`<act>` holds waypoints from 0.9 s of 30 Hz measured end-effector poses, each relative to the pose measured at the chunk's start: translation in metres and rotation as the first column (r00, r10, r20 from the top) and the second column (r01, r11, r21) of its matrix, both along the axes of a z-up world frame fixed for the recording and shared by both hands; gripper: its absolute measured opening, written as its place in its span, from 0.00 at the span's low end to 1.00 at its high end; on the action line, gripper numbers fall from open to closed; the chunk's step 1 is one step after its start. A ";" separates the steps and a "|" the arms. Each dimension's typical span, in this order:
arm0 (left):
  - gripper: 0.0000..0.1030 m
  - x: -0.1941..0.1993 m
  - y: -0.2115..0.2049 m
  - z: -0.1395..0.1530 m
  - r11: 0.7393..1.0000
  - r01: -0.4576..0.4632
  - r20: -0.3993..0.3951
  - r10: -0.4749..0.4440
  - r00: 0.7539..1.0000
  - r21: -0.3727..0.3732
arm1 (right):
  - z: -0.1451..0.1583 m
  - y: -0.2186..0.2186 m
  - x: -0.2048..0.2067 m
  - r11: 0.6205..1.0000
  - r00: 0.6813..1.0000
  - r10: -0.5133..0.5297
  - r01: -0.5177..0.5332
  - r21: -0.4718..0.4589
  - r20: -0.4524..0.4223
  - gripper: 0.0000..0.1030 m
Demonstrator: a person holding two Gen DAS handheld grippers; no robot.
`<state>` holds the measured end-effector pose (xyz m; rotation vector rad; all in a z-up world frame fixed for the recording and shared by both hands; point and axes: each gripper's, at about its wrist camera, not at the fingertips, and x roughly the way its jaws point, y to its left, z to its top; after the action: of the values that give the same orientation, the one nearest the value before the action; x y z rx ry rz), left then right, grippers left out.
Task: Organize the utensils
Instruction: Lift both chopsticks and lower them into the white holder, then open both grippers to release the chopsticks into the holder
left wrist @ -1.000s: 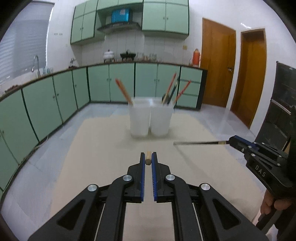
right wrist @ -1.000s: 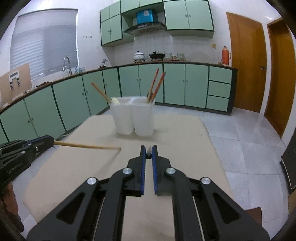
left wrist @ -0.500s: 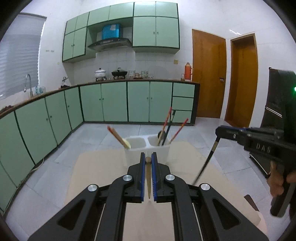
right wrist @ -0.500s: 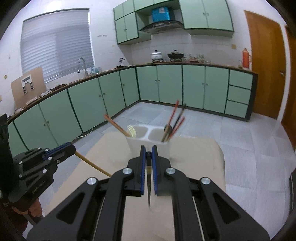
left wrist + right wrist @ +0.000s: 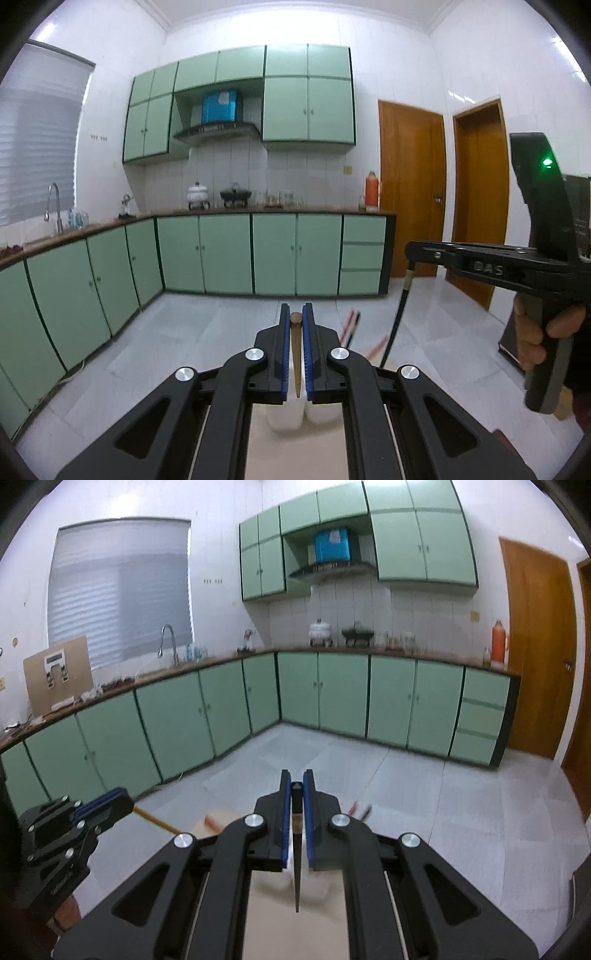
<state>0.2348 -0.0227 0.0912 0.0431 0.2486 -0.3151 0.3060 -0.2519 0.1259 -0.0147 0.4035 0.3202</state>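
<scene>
My left gripper (image 5: 296,317) is shut on a wooden chopstick (image 5: 296,354) that hangs point down between the jaws. My right gripper (image 5: 296,782) is shut on a black chopstick (image 5: 296,867), also point down. Both hang above a white two-compartment holder (image 5: 286,415), mostly hidden under the jaws; it also shows in the right wrist view (image 5: 314,888). Red and dark utensil tips (image 5: 351,325) stick up from it. The right gripper shows in the left wrist view (image 5: 410,254) with its black chopstick (image 5: 397,317). The left gripper shows in the right wrist view (image 5: 127,803).
The holder stands on a beige table (image 5: 295,454). Green kitchen cabinets (image 5: 221,254) line the far walls beyond a grey tiled floor (image 5: 443,805). Two wooden doors (image 5: 413,192) are at the right.
Both grippers have risen and tilted up, so the chopsticks now hang almost vertical over the holder. The holder has dropped low in both views.
</scene>
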 end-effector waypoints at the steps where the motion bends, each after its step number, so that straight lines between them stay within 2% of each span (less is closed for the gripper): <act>1: 0.06 0.005 -0.001 0.004 1.000 -0.001 0.008 0.001 1.000 0.001 | 0.005 0.002 0.009 1.000 1.000 -0.008 0.008 0.000 0.017 0.05; 4: 0.06 0.026 -0.003 0.008 1.000 -0.002 0.012 0.002 1.000 0.006 | 0.006 0.004 0.032 1.000 0.999 -0.026 0.025 0.008 0.040 0.05; 8: 0.06 0.058 -0.004 -0.003 1.000 -0.003 -0.037 0.003 0.999 0.009 | -0.009 0.007 0.062 0.999 0.998 -0.051 0.052 -0.009 0.047 0.05; 16: 0.06 0.105 -0.010 -0.044 1.000 -0.002 -0.140 0.005 0.990 0.020 | -0.068 0.003 0.105 0.997 0.994 -0.065 0.068 0.028 -0.089 0.06; 21: 0.06 0.120 -0.015 -0.064 0.999 -0.002 -0.192 0.010 0.981 0.044 | -0.087 0.004 0.105 0.997 0.991 -0.072 0.072 0.004 -0.113 0.10; 25: 0.08 0.115 -0.013 -0.063 0.999 -0.008 -0.182 0.015 0.983 0.039 | -0.085 -0.003 0.090 0.996 0.992 -0.091 0.092 0.013 -0.087 0.14; 27: 0.12 0.108 -0.011 -0.060 0.999 -0.009 -0.168 0.015 0.986 0.040 | -0.080 -0.009 0.079 0.994 0.992 -0.107 0.108 0.017 -0.067 0.18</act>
<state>0.3428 -0.0335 0.0308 0.0538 0.4230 -0.3020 0.3853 -0.2611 0.0455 0.0379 0.4651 0.2185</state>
